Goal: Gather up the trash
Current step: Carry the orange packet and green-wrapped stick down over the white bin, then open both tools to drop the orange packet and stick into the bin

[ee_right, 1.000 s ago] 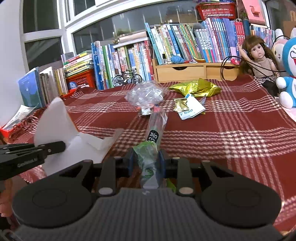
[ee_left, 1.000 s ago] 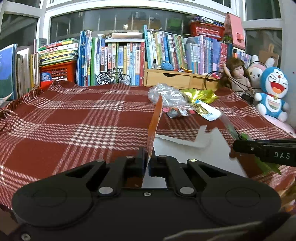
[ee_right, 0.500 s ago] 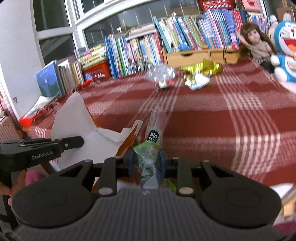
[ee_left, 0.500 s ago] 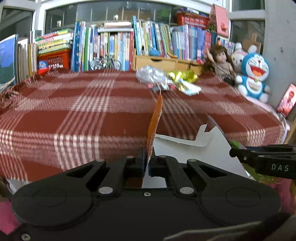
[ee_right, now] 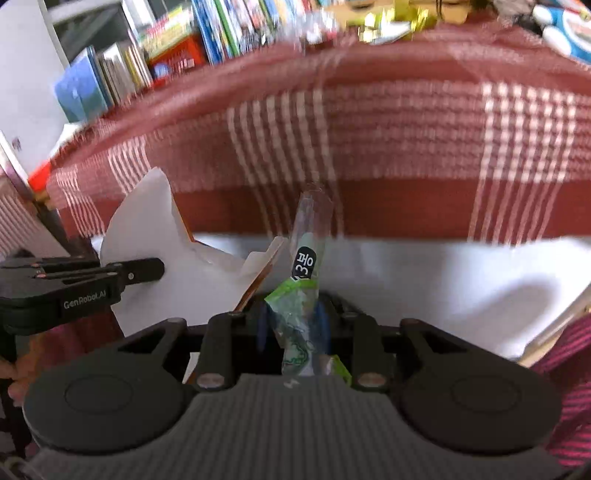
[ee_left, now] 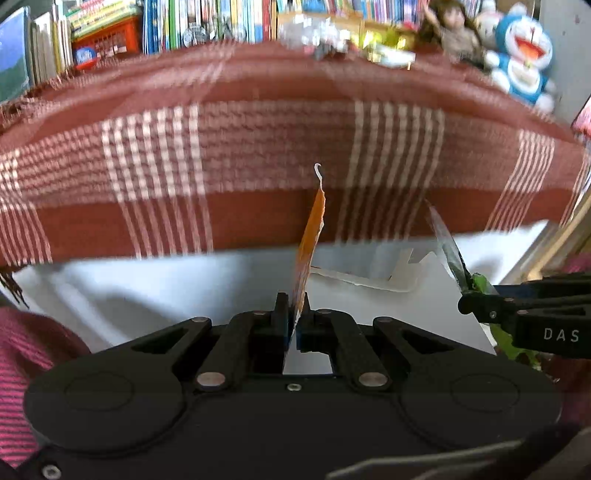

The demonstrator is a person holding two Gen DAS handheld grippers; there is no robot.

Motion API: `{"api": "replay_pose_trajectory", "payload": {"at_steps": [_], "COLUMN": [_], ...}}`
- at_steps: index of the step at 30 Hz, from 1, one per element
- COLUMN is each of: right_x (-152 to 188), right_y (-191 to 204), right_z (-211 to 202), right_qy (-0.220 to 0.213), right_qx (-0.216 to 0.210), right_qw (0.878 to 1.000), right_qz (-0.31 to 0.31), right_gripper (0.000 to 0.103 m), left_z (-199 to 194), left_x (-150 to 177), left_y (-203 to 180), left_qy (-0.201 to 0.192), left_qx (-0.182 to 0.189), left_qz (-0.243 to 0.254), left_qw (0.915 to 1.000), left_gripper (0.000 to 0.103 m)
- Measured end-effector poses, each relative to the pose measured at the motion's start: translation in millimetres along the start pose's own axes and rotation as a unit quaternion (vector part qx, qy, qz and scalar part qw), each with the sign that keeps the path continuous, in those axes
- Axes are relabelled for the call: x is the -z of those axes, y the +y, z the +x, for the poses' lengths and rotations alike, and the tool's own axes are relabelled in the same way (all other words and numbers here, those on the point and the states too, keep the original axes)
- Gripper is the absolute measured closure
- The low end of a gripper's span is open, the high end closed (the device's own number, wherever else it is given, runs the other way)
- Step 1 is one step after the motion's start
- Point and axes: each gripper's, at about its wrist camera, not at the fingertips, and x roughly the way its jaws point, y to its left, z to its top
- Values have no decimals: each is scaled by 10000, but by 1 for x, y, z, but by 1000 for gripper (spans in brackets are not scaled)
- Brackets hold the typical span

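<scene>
My left gripper (ee_left: 293, 325) is shut on a torn card (ee_left: 309, 236), orange on one face and white on the other, seen edge-on and standing upright. In the right wrist view the card's white face (ee_right: 147, 221) shows at the left, with the left gripper (ee_right: 155, 267) clamped on it. My right gripper (ee_right: 293, 325) is shut on a clear plastic wrapper (ee_right: 304, 273) with green print and a black label. That wrapper (ee_left: 448, 251) and the right gripper (ee_left: 469, 304) appear at the right of the left wrist view. Both grippers hang below the table's front edge.
The red plaid cloth (ee_left: 258, 147) drapes over the table front, with a pale white surface (ee_left: 129, 280) beneath it. A clear bag (ee_left: 321, 33) and gold wrappers (ee_left: 384, 40) lie far back on the table. Books, a doll and a blue plush toy (ee_left: 524, 62) line the back.
Both grippers have pulled back and dropped below the table edge, keeping the card and the wrapper. The view now faces the cloth's hanging front and is blurred by motion.
</scene>
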Motion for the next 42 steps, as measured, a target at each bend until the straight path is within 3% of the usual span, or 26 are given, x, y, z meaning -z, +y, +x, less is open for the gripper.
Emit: {"api": "replay_pose_trajectory", "payload": {"at_steps": [6,13,17,24,27,28,29,32,42], "right_x": [13,21,22,26,27,26,26,24,15], "right_y": [-9,-23,-28,-28,-27,-27,-28,-30,-31], "right_z": [29,51,64,81,81,82,82,82,67], "right_qy": [570,963,1188,1395,1335,1299,1277,1258,1040], "right_qx": [30,99,112,153,90,54,29,24,-16], "right_qw": [9983,9950,9922,9894,9902,9906,9908,9907,9930], "right_qz": [71,234,355,370,402,436,455,512,566], "right_gripper": [71,70,69,66,38,36,34,31,29], "left_z": [32,61,82,99,100,101,101,98,73], "left_x": [15,25,30,33,31,30,30,26,1], "left_y": [-2,-11,-15,-23,-21,-20,-19,-12,-5], "left_qy": [441,515,788,919,919,913,901,838,499], "left_qx": [-107,-443,-338,-379,-313,-308,-303,-257,-239], "left_qz": [135,673,731,790,691,663,635,583,518], "left_qw": [9989,9954,9936,9919,9929,9931,9934,9944,9971], "left_gripper": [100,99,97,90,84,77,66,55,35]}}
